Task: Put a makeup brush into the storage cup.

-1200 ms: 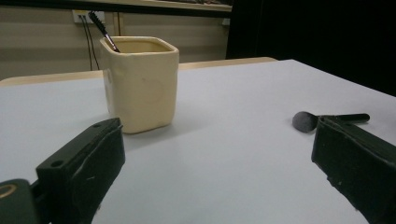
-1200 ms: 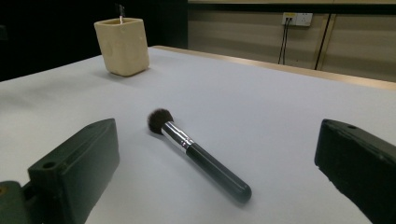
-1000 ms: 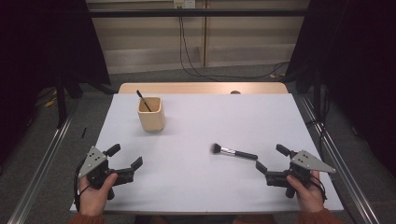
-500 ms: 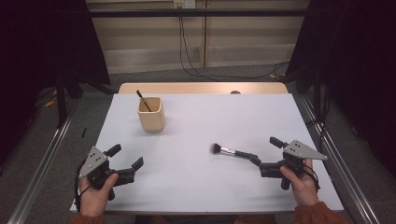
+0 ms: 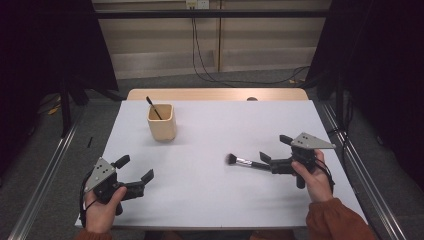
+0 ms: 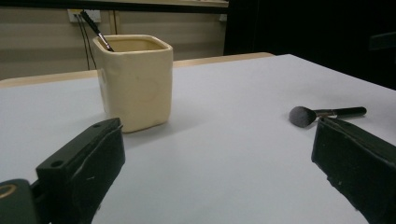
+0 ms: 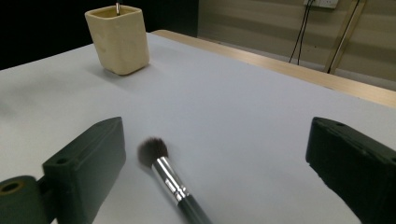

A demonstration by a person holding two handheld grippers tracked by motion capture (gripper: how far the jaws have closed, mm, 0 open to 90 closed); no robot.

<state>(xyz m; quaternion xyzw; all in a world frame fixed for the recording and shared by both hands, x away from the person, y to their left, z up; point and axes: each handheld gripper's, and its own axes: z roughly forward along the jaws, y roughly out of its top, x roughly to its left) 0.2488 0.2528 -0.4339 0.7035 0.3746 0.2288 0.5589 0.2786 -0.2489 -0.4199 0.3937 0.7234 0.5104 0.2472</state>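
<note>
A black-handled makeup brush [image 5: 244,162] lies on the white table [image 5: 225,125], its dark bristle head pointing left. My right gripper [image 5: 274,148] is at the brush's handle end and is open. Its jaws have just been closing a little, and the brush [image 7: 168,179] lies between them without touching either pad, nearer the left jaw. A cream square cup [image 5: 161,121] stands at the back left with another thin brush [image 5: 152,107] leaning in it. My left gripper [image 5: 134,168] rests open at the near left with nothing in it, facing the cup [image 6: 134,79] and the brush [image 6: 322,113].
A wooden strip [image 5: 215,94] runs along the table's far edge. Metal rails [image 5: 45,170] run along the floor on both sides, and cables [image 5: 210,55] hang on the wall behind. Bare tabletop lies between the cup and the loose brush.
The right gripper has moved up the table and leftward to the brush, so the handle end now lies between its jaws. The left gripper and the brush have stayed put.
</note>
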